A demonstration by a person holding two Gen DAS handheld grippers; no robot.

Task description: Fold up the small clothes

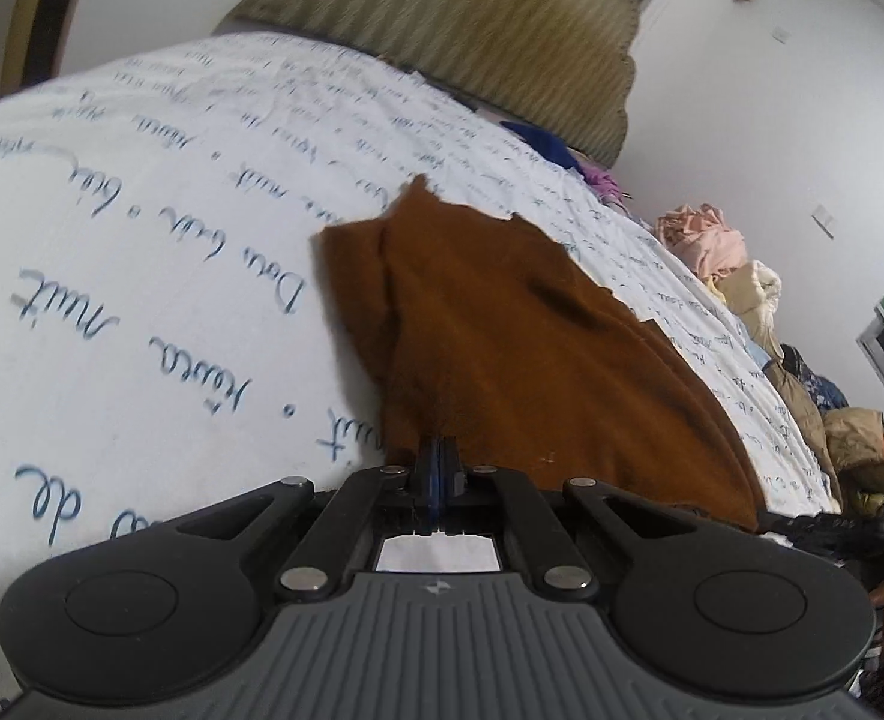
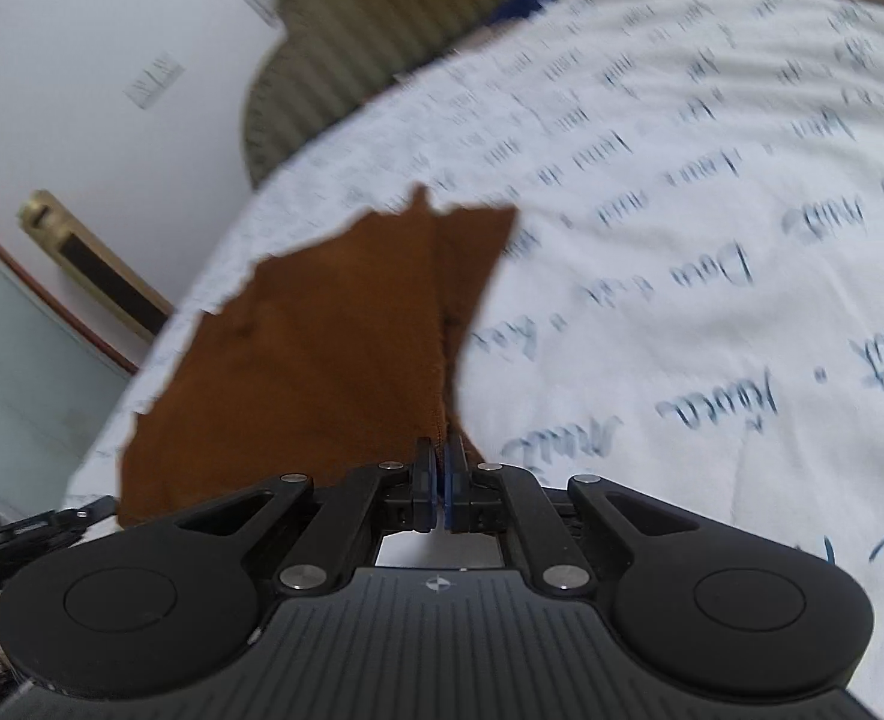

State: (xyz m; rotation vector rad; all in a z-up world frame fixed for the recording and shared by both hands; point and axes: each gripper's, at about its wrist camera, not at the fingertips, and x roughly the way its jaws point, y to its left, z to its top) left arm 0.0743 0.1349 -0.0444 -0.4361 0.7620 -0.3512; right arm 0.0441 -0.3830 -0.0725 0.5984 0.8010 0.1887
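Cloth (image 1: 502,336), brown, lies on the bed (image 1: 141,210) near its front edge; its long side runs from the grippers up toward the headboard (image 1: 472,18), ragged end pointing that way; left gripper (image 1: 437,468) has jaws pressed tight, pinching the near edge; right gripper (image 2: 440,468) pinches the cloth's near edge too.

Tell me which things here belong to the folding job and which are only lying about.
Job: brown cloth, left hand-held gripper, right hand-held gripper, both shut on the cloth.
Lying about: clothes pile, blue garment, headboard, bedsheet.
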